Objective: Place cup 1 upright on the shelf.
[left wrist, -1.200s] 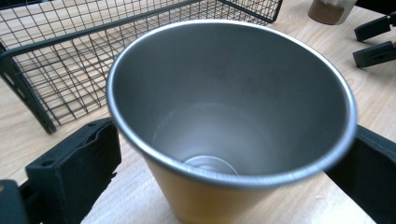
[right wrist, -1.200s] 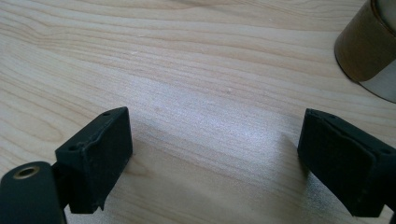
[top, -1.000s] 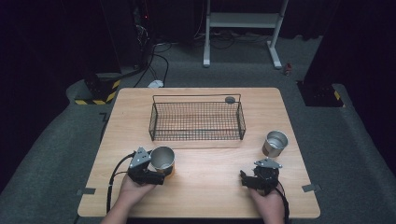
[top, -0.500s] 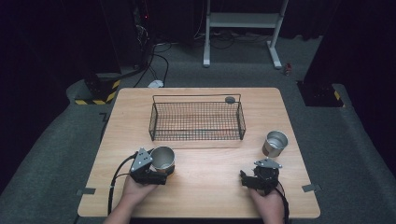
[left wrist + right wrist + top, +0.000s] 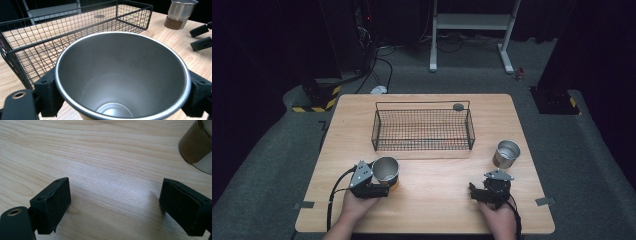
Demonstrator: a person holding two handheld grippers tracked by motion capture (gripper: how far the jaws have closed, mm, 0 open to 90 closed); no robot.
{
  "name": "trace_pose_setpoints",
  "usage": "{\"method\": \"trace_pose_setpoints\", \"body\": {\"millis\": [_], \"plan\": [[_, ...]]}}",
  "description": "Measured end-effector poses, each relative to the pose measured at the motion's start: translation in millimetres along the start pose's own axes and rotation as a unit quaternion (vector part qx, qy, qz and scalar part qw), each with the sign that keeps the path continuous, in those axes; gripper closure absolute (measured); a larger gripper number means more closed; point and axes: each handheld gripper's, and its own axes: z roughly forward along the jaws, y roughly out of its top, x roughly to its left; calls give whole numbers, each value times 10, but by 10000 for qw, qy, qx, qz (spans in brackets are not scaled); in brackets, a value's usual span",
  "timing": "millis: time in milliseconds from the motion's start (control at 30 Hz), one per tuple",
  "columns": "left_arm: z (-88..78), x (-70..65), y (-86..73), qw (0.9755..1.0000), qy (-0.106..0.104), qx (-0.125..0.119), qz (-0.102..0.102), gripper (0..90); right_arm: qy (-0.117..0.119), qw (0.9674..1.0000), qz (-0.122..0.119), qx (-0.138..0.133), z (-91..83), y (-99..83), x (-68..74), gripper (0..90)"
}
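A steel cup [image 5: 386, 167] stands near the table's front left, and my left gripper [image 5: 379, 182] is shut on it. In the left gripper view the cup's open mouth [image 5: 120, 80] sits between the black pads [image 5: 48, 92], which press on its two sides; it is empty inside. A second steel cup [image 5: 506, 153] with a brown band stands at the right. Just in front of it, my right gripper [image 5: 484, 187] is open. Bare wood lies between the right gripper's [image 5: 115, 202] fingers, with that cup's base [image 5: 197, 145] at the upper right.
A black wire basket [image 5: 422, 127] sits empty at the middle of the wooden table [image 5: 437, 205]; its near wall [image 5: 50, 37] is close behind the held cup. A small dark disc [image 5: 458, 106] lies by the basket's far right corner.
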Motion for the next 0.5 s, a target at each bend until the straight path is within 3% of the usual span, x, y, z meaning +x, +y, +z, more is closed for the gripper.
{"method": "trace_pose_setpoints", "body": {"millis": [500], "plan": [[-21,22,5,10000,-5,-5,-61,131,0,10000,0,-1,0,0,0,99]]}}
